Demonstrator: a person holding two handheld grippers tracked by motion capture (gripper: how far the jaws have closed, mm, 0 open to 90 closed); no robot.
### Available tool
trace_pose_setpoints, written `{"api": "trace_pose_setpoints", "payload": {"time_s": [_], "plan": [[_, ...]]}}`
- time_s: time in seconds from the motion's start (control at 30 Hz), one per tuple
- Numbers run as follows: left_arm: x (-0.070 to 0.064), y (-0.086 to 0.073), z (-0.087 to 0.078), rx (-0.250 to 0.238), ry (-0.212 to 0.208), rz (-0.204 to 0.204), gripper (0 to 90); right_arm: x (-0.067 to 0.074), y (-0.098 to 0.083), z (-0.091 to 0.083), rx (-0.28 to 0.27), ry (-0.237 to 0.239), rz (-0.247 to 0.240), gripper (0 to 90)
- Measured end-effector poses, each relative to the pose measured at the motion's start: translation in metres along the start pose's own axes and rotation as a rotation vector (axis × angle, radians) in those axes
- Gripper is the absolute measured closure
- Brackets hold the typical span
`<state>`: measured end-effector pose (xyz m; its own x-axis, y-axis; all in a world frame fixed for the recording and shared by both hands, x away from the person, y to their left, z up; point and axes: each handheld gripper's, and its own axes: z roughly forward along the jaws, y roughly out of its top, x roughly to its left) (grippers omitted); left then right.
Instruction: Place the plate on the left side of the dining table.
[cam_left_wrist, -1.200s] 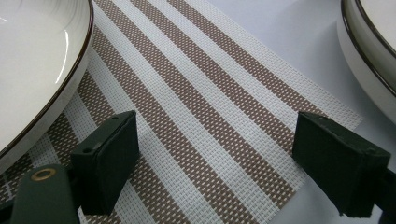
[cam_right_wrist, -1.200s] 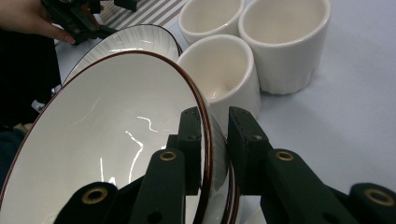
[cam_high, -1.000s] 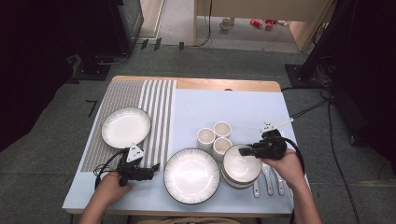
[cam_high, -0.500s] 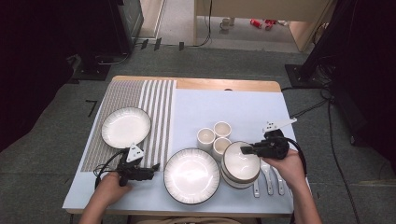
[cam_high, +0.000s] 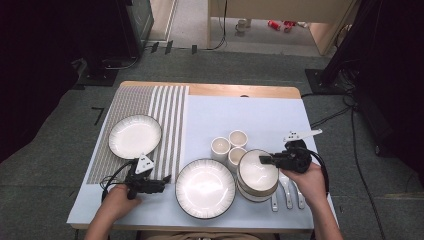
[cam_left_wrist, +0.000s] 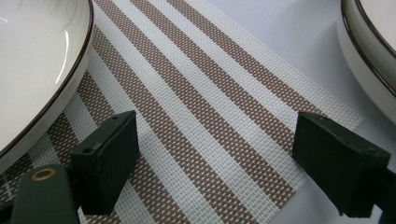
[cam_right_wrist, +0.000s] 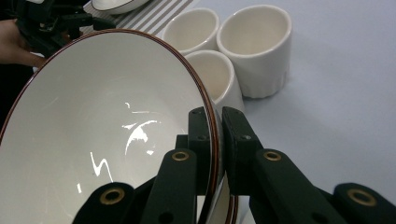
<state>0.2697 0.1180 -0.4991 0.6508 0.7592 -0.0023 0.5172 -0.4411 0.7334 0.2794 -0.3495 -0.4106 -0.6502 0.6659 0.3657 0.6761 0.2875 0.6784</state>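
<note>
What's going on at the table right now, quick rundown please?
Right gripper shut on top bowl's rim. Left gripper open over striped placemat. Three cups close beside the bowl stack.

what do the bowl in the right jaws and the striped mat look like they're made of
White bowl with a dark brown rim: likely glazed ceramic, since its inside is glossy with sharp light glints. Brown and white striped mat: looks like woven plastic or vinyl mesh, matte, with a visible grid weave; the exact fibre is unclear.

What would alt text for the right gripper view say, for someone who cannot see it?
Two black jaws of the right gripper pinch the brown-edged rim of a white bowl, one jaw inside and one outside. Behind it, three white cups stand close together on a pale blue cloth.
</note>
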Motion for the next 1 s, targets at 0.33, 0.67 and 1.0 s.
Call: {"api": "trace_pose_setpoints", "payload": {"time_s": [0.33,0.67,1.0], "plan": [[0.000,0.000,0.000,0.000,-0.002,-0.002,14.8,0.003,0.005,-0.015,0.001,-0.021,0.047,83.0],[0.000,0.000,0.000,-0.001,-0.001,-0.004,14.8,0.006,0.015,-0.016,-0.009,-0.034,0.063,83.0],[0.000,0.000,0.000,0.000,-0.001,-0.003,14.8,0.010,0.024,-0.013,-0.039,-0.047,0.077,83.0]]}}
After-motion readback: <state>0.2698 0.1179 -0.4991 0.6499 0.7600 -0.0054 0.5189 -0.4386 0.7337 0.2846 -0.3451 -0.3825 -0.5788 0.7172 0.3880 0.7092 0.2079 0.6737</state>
